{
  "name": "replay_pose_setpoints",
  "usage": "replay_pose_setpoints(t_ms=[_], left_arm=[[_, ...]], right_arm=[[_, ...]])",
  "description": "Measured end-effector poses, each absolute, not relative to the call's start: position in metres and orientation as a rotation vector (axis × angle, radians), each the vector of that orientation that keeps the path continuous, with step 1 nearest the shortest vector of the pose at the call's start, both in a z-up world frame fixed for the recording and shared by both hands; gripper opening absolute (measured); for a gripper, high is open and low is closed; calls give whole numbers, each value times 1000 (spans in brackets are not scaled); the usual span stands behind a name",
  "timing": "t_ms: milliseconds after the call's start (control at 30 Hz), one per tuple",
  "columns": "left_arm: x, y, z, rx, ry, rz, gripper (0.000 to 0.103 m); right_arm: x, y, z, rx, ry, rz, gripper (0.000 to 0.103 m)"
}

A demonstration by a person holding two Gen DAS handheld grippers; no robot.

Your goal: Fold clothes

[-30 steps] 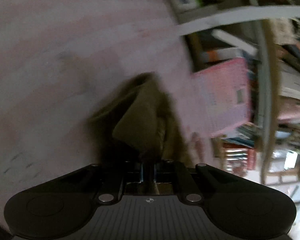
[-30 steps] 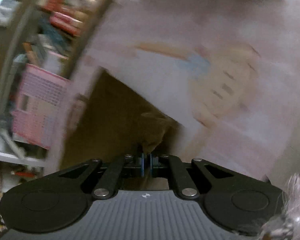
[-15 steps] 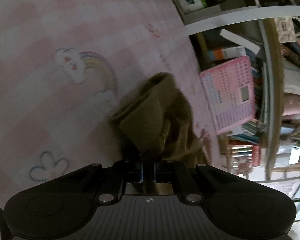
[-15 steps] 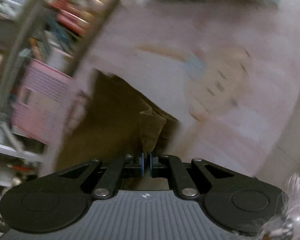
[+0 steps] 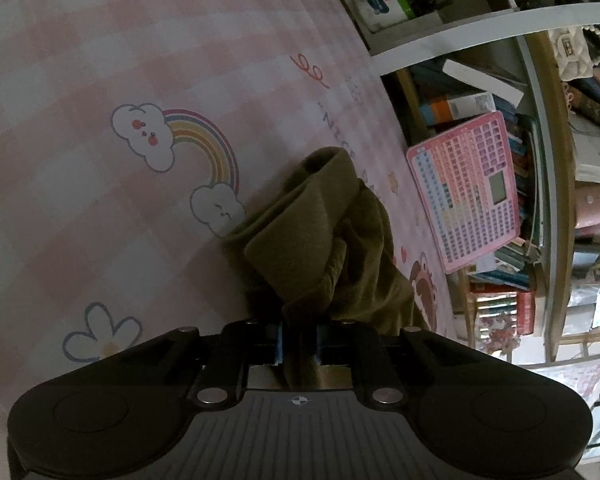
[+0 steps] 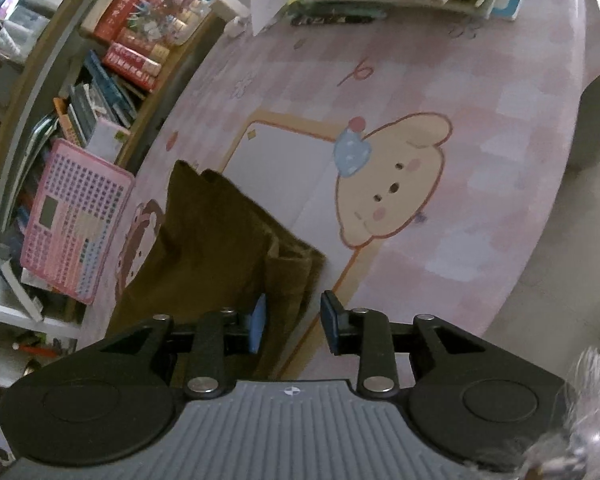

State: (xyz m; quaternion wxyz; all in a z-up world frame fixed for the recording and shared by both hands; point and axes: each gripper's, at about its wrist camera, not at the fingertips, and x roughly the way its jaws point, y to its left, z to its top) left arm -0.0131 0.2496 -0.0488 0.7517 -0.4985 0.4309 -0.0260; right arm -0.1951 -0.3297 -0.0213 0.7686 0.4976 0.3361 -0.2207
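Olive-brown garment lies on the pink checked mat, w/ the pink toy keyboard as landmark: cloth sits just beside the keyboard, on the mat side, partly over a brown cartoon print.

Left tongs are clamped onto a bunched corner of the garment; fabric wad rises from between the jaws and is lifted off the mat, folds hanging loose twd the rainbow-cloud print.

Right tongs stand spread apart, nothing between the fingers; the garment's near edge lies under the blue-padded finger, seemingly not pinched. In the right wrist view the cloth looks like a flat-ish layered panel, stacked edges visible at the near corner, stretching away twd the keyboard.

Progress, as a judgement: roughly mid-task. At least one fold looks laid in (doubled layers on the right side), but the left end is crumpled and airborne, not set down. Left to do: lower & flatten the held corner, align edges, prob. one more fold, smooth out.
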Motion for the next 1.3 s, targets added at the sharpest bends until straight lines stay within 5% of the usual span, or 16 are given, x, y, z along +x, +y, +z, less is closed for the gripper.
replay_pose_setpoints(t_ms=[67, 167, 233, 433, 600, 700, 767, 867, 967, 1133, 1300], left_arm=[[-12, 248, -48, -1086, 940, -58, 11], [-9, 245, -40, -1057, 927, -79, 7], [-8, 241, -22, -1005, 883, -129, 7], [-8, 245, -11, -971, 879, -130, 7], [-17, 245, -31, -953, 956, -68, 11], [-23, 246, -27, -930, 949, -53, 13], [-28, 248, -23, -912, 943, -43, 26], [-33, 250, -22, -903, 948, -17, 43], [-32, 246, -28, -916, 964, -1, 50], [-20, 239, -36, -985, 924, 26, 46], [10, 231, -49, -1094, 941, 72, 15]], right_arm=[[-192, -331, -24, 1072, 745, -488, 28], [-186, -331, -28, 1063, 766, -480, 8], [-184, -331, -22, 1051, 742, -464, 5], [-190, -335, 6, 1019, 612, -405, 5], [-191, -334, -25, 1052, 740, -463, 5], [-197, -335, -22, 1047, 742, -473, 11], [-200, -333, -20, 1033, 747, -483, 23], [-202, -329, -25, 1041, 775, -483, 26], [-198, -327, -26, 1046, 776, -462, 33], [-176, -327, -28, 1032, 773, -427, 31], [-136, -334, -35, 1013, 810, -397, 8]])
